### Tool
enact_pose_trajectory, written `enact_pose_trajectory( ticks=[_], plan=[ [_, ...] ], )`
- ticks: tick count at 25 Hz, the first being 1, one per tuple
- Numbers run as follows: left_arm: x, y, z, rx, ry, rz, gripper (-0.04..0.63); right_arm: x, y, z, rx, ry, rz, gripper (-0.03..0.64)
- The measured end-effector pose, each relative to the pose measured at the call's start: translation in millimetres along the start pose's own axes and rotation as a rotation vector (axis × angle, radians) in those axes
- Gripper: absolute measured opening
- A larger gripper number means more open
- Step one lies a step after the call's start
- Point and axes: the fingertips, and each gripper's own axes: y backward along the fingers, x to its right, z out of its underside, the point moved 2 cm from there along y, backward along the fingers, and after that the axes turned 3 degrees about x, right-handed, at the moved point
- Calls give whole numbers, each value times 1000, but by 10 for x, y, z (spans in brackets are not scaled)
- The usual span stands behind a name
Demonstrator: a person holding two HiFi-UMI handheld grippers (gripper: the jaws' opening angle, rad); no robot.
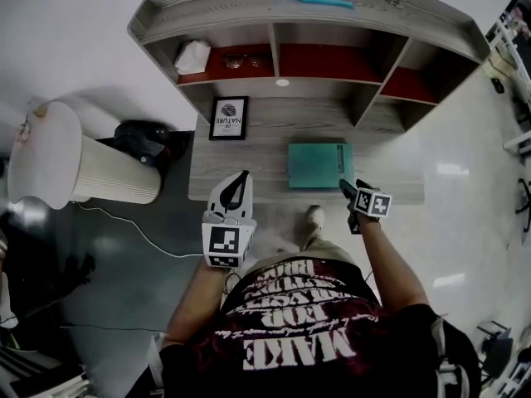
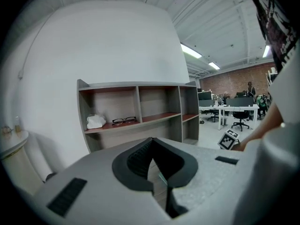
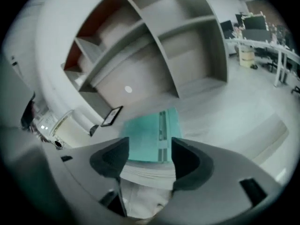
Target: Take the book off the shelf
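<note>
We see the book (image 1: pixel 320 165) lying flat, cover up, on the grey wooden board (image 1: pixel 249 160) in front of the shelf (image 1: pixel 332 15), out of the compartments and close to the board's near edge. From the right gripper (image 1: pixel 346 189) it sits at about eleven o'clock in the head view, its near right corner just beside the jaw tips. In the right gripper view the jaws stand apart, released, with the near end of the book showing between them towards twelve o'clock. Whether a pad grazes the page block we cannot quite tell in that soft picture, but we see no clamp on it. The book has a plain teal cover, and a narrow darker strip with small marks runs along it at its three o'clock side. A thick stack of white page edges faces the gripper. At about ten o'clock from the book a small framed picture (image 1: pixel 228 118) leans on the same board. The left gripper (image 1: pixel 243 177) is clenched on nothing, well apart from the book at its eight o'clock.
</note>
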Motion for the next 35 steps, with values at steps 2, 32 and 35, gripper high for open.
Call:
enact_pose_trajectory(
  ticks=[2,32,35],
  plan=[
    [13,70,-26,20,17,4,-2,-271,273,-166,98,98,-62,232],
    [161,913,-365,159,101,60,0,-2211,2550,-943,538,657,-156,3],
    [136,924,-309,150,109,41,-1,-2187,2476,-887,510,656,-156,3]
  ],
)
